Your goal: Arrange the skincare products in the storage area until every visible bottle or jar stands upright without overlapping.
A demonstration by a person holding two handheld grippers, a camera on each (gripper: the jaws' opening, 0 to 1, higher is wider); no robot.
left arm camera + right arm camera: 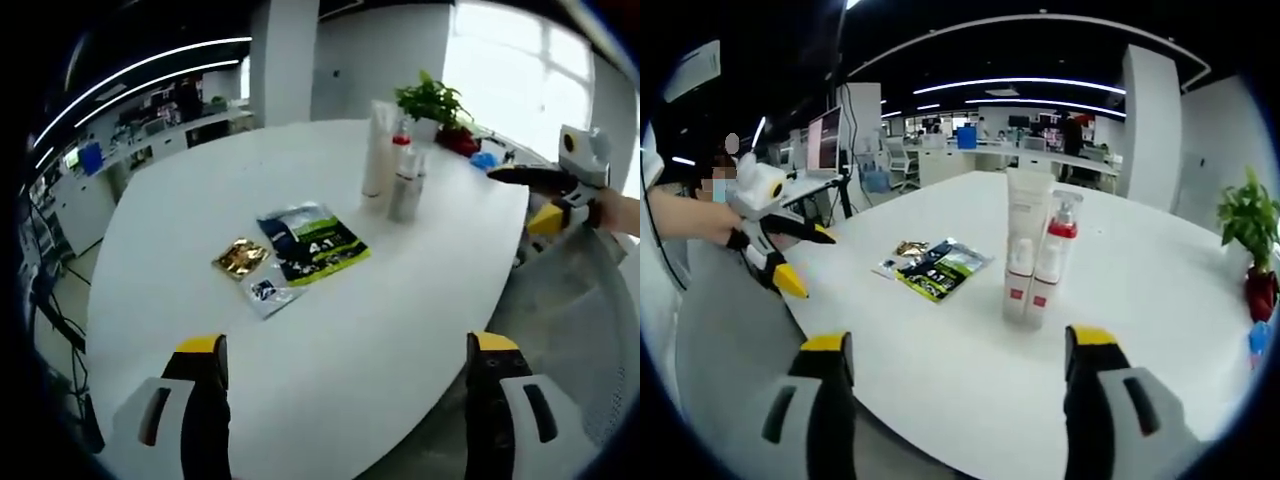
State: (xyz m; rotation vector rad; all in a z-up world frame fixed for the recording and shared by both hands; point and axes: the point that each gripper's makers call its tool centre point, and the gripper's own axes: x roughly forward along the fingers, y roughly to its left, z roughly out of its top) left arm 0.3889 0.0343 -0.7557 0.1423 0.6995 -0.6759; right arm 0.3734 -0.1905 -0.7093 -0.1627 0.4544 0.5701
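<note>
White worktop [1160, 300] already shows tube [1026, 205] and bottles [1048, 262] upright, touching; your left claw [345, 375] and right claw [958, 365] hang released.

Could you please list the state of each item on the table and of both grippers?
Tall white tube: upright.
Red-collared pump bottle: upright, beside the tube.
Small white bottle: upright, in front of the tube.
Dark sachet: lying flat.
Gold sachet: lying flat.
Left gripper: open, holding nothing.
Right gripper: open, holding nothing.
</note>
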